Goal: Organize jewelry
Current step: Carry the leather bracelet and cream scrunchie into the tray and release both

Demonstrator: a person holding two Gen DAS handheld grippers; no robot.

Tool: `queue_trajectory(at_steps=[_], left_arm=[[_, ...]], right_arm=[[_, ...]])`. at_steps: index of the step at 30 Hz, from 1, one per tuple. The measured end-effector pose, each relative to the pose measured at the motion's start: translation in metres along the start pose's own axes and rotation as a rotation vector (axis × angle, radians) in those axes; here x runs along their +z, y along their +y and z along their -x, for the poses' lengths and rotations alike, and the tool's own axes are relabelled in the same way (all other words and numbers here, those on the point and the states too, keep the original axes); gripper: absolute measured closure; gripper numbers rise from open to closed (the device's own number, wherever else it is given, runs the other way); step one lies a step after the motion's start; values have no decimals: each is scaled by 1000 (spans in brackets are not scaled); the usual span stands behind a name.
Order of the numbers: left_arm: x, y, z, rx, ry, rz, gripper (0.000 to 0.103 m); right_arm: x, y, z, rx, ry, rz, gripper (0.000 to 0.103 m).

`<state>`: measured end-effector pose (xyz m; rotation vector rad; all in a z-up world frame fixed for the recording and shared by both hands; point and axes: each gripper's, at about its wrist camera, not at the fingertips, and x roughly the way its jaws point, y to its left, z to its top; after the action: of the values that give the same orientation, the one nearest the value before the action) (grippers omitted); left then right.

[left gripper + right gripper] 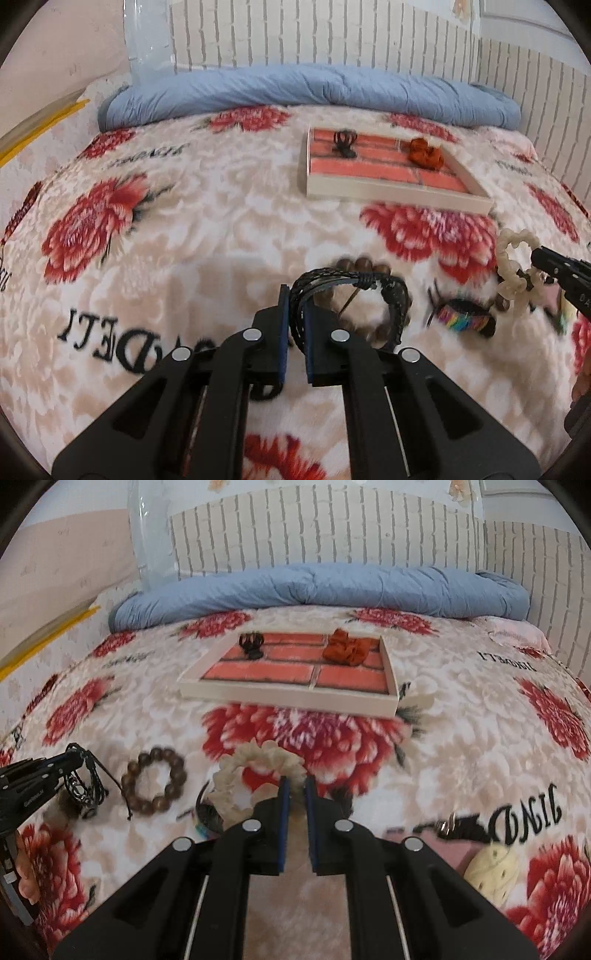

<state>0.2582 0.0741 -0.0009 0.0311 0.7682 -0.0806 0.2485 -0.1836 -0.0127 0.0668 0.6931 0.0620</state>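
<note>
Item: jewelry sort, both tools loaded. Left gripper (295, 295) is clamped on a black braided cord bracelet (343, 280), pinched at one side so the loop hangs free of the bed; right gripper (295, 786) is clamped on a cream beaded bracelet (258, 764), likewise gripped by its near arc, seemingly for carrying to the tray. Destination: shallow white-rimmed tray (295, 699) with brick-pattern floor, lying toward the head end of the bed, already holding a black hair claw (251, 644) at its far left corner and an orange scrunchie (345, 650) toward its far right corner, well apart, which suggests one spot per piece. Awaiting sorting on the blanket, near the foot edge: brown wooden bead bracelet (153, 786), rainbow-striped band (467, 317). Surface: plush floral blanket (461, 738), soft and uneven, printed with lettering. Room: rolled blue quilt (314, 587) along the head edge; white brick-pattern wall (332, 528) behind.
</note>
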Motion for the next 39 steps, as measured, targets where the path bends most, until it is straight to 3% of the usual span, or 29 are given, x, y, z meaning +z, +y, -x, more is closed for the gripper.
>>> queue_trajectory(at_steps=[13, 26, 31, 39], left_arm=[[84, -15, -32, -53, -80, 51, 98], [165, -46, -102, -105, -125, 84, 98], [181, -61, -131, -125, -111, 63, 98], [184, -66, -192, -94, -57, 64, 98]], right_arm=[[63, -29, -46, 4, -66, -52, 94], [123, -48, -120, -39, -104, -97, 94], [137, -54, -153, -77, -93, -99, 94], [137, -70, -194, -125, -76, -115, 94]])
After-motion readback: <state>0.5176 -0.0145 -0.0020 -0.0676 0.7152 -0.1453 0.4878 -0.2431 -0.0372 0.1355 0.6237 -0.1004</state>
